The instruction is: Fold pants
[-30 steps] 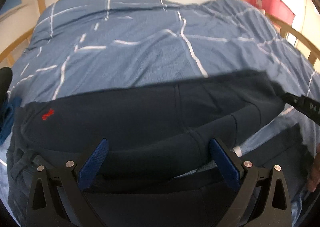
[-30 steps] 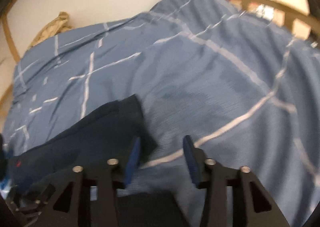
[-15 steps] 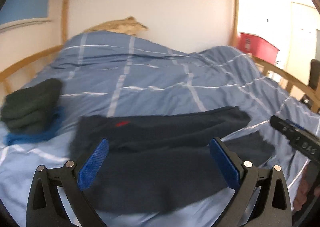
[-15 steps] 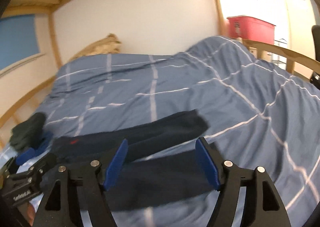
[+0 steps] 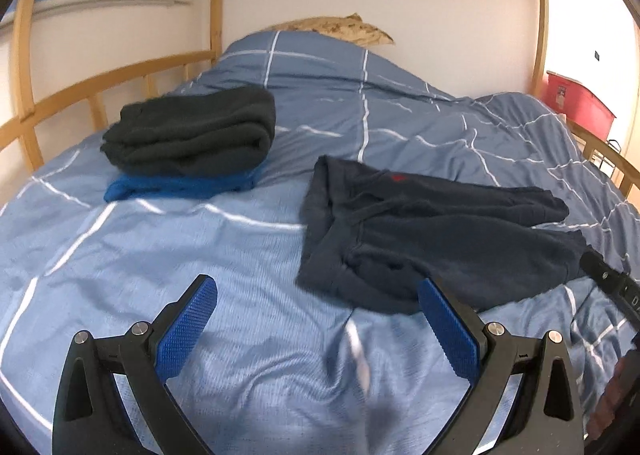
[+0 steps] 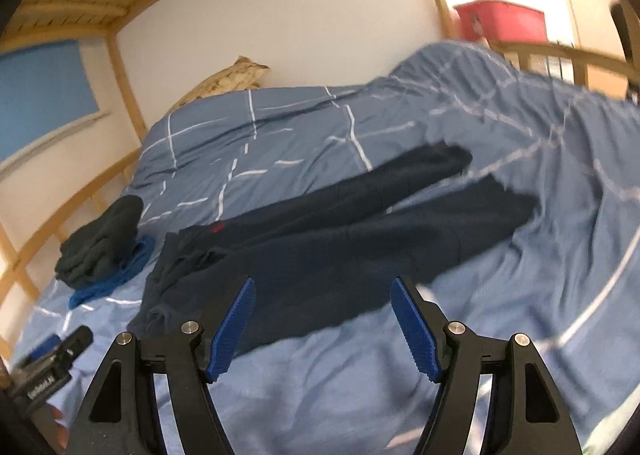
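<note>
Navy blue cotton sweatpants with a small red logo (image 5: 432, 231) lie flat on the blue white-checked duvet (image 5: 200, 255) of the bed, legs side by side. Left hand-held gripper (image 5: 316, 319) released, blue pads wide apart, above bare duvet. Right hand-held gripper (image 6: 324, 323) likewise released, empty, near the pants' lower edge. Folded dark grey garment (image 5: 192, 131) sits on a folded blue one (image 5: 180, 187), well apart.

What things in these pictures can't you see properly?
- Red logo on the navy pants: too small to read in either view.
- Blue garment: mostly hidden under the dark folded clothes.
- Red bin: blurred in the right wrist view, cut by the edge in the left.
- Pillow: mostly behind the duvet.
</note>
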The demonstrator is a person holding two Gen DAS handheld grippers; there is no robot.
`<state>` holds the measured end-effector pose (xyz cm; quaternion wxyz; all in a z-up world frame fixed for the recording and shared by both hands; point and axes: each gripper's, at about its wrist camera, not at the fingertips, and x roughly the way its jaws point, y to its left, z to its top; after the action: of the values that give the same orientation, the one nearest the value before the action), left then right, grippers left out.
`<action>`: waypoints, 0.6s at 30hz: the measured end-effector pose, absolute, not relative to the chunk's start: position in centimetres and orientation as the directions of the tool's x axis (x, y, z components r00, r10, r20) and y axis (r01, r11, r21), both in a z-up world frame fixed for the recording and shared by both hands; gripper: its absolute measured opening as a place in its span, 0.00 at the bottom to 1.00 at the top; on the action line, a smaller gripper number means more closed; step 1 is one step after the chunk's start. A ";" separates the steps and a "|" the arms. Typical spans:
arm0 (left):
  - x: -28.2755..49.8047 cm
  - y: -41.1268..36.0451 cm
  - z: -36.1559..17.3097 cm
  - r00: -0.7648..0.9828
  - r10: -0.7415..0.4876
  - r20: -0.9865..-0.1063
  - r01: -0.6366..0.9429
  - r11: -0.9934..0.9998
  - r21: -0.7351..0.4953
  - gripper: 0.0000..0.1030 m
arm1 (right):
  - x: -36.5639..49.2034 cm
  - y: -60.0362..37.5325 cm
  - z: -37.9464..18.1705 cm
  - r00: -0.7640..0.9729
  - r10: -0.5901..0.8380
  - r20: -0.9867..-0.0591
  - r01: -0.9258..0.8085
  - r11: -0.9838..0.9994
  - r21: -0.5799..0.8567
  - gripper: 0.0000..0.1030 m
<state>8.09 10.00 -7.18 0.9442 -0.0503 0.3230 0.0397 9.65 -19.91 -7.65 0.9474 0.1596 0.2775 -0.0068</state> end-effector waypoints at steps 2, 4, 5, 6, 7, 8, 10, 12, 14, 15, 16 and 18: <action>8.5 9.8 -7.5 0.784 0.018 -0.620 -0.092 0.992 -0.087 0.97 | 9.8 -19.7 -8.5 0.833 0.093 -0.545 0.102 0.943 0.317 0.68; 9.1 9.8 -8.0 0.777 -0.005 -0.629 -0.082 0.990 -0.110 0.89 | 10.3 -19.7 -9.3 0.820 0.121 -0.560 0.100 0.932 0.347 0.68; 9.5 9.7 -8.1 0.775 -0.016 -0.632 -0.081 0.989 -0.124 0.83 | 10.6 -19.8 -9.6 0.815 0.140 -0.563 0.100 0.922 0.374 0.68; 9.9 9.6 -8.4 0.769 -0.028 -0.639 -0.082 0.987 -0.141 0.79 | 10.8 -19.7 -9.8 0.812 0.156 -0.563 0.099 0.913 0.396 0.68; 10.4 9.6 -8.6 0.762 -0.040 -0.646 -0.080 0.985 -0.155 0.73 | 11.2 -19.8 -10.2 0.808 0.170 -0.564 0.100 0.904 0.417 0.68; 10.8 9.4 -8.8 0.755 -0.047 -0.654 -0.080 0.983 -0.163 0.72 | 11.6 -19.8 -10.5 0.803 0.183 -0.568 0.100 0.897 0.431 0.68; 11.6 9.3 -9.4 0.732 -0.055 -0.679 -0.090 0.980 -0.177 0.72 | 12.2 -19.8 -11.1 0.791 0.208 -0.576 0.095 0.887 0.451 0.67; 12.0 9.4 -10.0 0.717 -0.064 -0.694 -0.102 0.975 -0.196 0.72 | 12.8 -20.0 -11.8 0.779 0.237 -0.581 0.093 0.872 0.480 0.64; 12.6 9.4 -10.8 0.700 -0.081 -0.710 -0.111 0.969 -0.220 0.72 | 13.4 -20.1 -12.5 0.766 0.246 -0.594 0.105 0.864 0.493 0.61; 12.9 9.5 -11.3 0.691 -0.084 -0.718 -0.118 0.967 -0.226 0.72 | 13.6 -20.1 -12.7 0.761 0.253 -0.597 0.109 0.858 0.502 0.60; 13.2 9.6 -11.6 0.683 -0.089 -0.725 -0.122 0.965 -0.233 0.69 | 13.9 -20.2 -13.0 0.756 0.267 -0.598 0.111 0.847 0.520 0.59; 13.5 9.8 -12.0 0.675 -0.099 -0.731 -0.122 0.963 -0.242 0.68 | 14.5 -20.2 -13.5 0.744 0.278 -0.607 0.119 0.840 0.530 0.59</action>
<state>13.47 9.78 -12.04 0.9048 -0.1365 0.4032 0.0064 14.54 -20.24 -13.46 0.8910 0.2797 0.3548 0.0444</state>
